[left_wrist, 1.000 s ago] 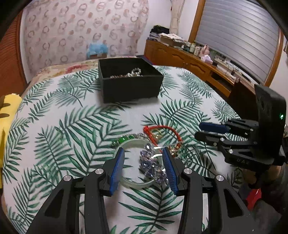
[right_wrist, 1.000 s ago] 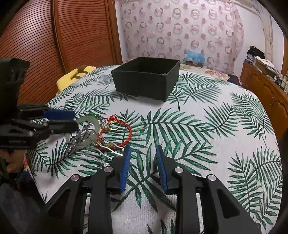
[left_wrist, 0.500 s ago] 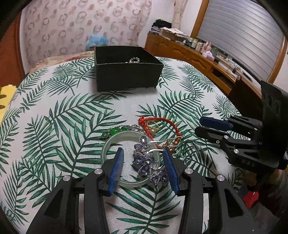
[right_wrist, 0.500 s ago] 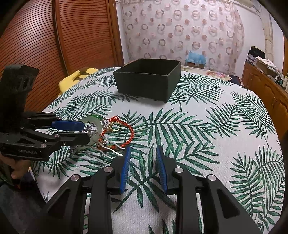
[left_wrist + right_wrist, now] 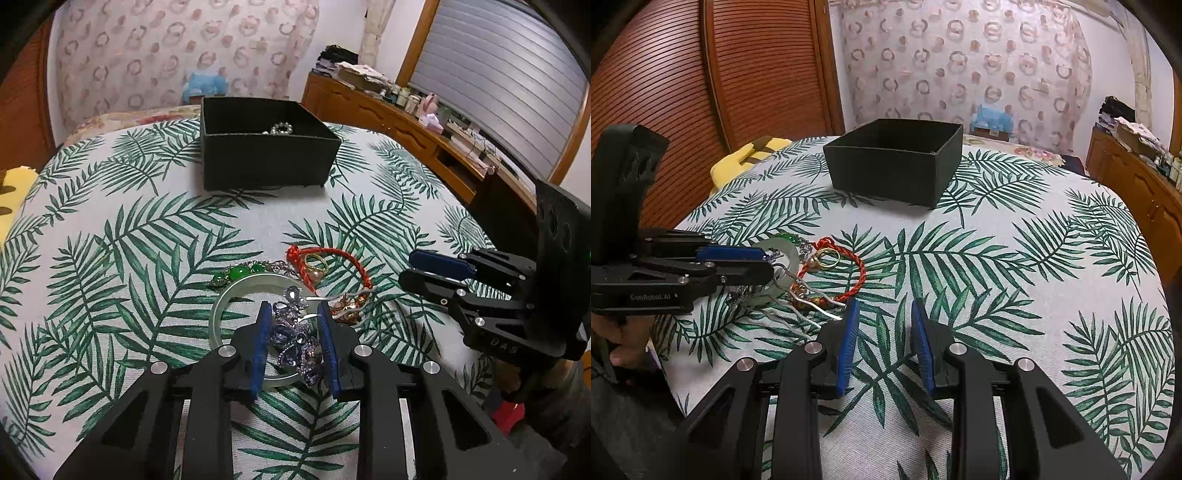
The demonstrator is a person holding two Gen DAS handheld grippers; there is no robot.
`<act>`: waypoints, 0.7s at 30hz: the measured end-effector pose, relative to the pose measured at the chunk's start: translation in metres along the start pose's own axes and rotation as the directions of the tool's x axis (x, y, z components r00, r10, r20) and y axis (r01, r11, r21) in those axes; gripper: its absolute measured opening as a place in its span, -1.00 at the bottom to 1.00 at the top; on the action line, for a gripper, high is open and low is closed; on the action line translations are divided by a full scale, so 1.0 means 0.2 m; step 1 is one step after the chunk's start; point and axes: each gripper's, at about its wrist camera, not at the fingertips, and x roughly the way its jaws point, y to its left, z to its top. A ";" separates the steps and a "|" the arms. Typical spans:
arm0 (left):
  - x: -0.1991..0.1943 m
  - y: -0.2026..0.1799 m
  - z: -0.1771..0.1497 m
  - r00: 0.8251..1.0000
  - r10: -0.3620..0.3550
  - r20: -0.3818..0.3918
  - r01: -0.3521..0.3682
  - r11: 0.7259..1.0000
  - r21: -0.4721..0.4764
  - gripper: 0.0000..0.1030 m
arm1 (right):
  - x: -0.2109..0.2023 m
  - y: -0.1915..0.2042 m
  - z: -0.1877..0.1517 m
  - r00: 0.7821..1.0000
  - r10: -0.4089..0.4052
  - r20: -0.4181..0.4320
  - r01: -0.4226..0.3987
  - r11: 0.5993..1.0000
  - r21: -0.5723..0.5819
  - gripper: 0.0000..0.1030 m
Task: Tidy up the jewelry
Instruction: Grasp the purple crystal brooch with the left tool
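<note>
Left wrist view shows the purple gem piece (image 5: pixel 295 341) lying near, on the pale bangle (image 5: pixel 221 314), between the narrowed pads of the left gripper (image 5: pixel 294 345). I think this is the grab step. Next it must pinch, lift and go to the far black box (image 5: pixel 266 162); the right gripper (image 5: pixel 882 341) waits half open, holding nothing.

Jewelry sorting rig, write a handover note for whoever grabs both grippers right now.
Left gripper: fingers straddle the purple crystal piece, not visibly clamped.
Right gripper: open, holds nothing, hovers over the tablecloth.
Pile near the table's front edge: pale jade bangle, green bead bracelet, red cord bracelet, gold ring, silver hairpin.
Done: a pearl piece lies in the black box.
Left: box everything in the pile, starting with the purple piece.
</note>
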 end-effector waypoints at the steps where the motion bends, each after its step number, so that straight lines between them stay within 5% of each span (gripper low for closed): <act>1: -0.01 0.00 0.00 1.000 0.000 0.005 0.000 1.000 0.002 -0.62 | 0.00 0.00 0.00 1.000 0.000 0.000 0.000 1.000 0.001 -0.39; 21: -0.20 0.00 0.05 0.989 0.067 0.134 -0.071 0.997 0.026 -0.63 | 0.01 0.01 0.00 1.000 0.005 -0.008 -0.005 1.000 0.000 -0.39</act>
